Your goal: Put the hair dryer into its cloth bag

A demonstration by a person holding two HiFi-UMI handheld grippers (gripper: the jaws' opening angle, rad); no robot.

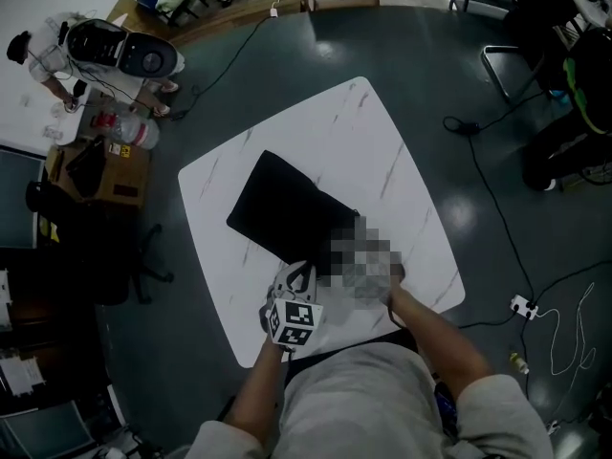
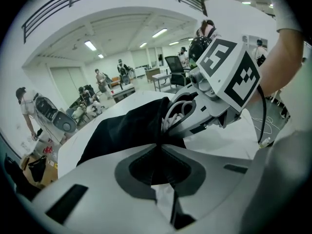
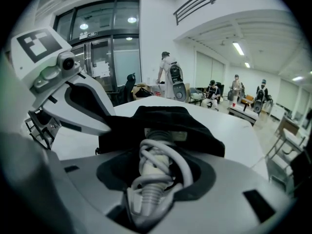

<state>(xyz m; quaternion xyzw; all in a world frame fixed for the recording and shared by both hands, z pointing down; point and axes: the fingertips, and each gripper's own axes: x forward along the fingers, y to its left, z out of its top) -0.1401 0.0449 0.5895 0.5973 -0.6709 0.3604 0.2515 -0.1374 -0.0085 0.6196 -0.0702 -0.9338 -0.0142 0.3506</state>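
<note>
On dark floor [image 1: 459, 75], marbled table [image 1: 363, 132] bears cloth bag [image 1: 282, 208].

Two bare forearms reach forward from the bottom of the head view, the left forearm [image 1: 256, 390] and the right forearm [image 1: 435, 338], angled in toward each other. The left tongs [image 2: 158, 146] point steeply down, with the jaws pressed together on an edge of the black cloth bag [image 2: 126, 130]. The marker cube on top of them faces the head camera. The right tongs [image 3: 156, 177] sit just beside them, also tilted down. Their jaws stand wide around the white hair dryer [image 3: 152, 162], gripping its cord-wrapped handle.
</note>
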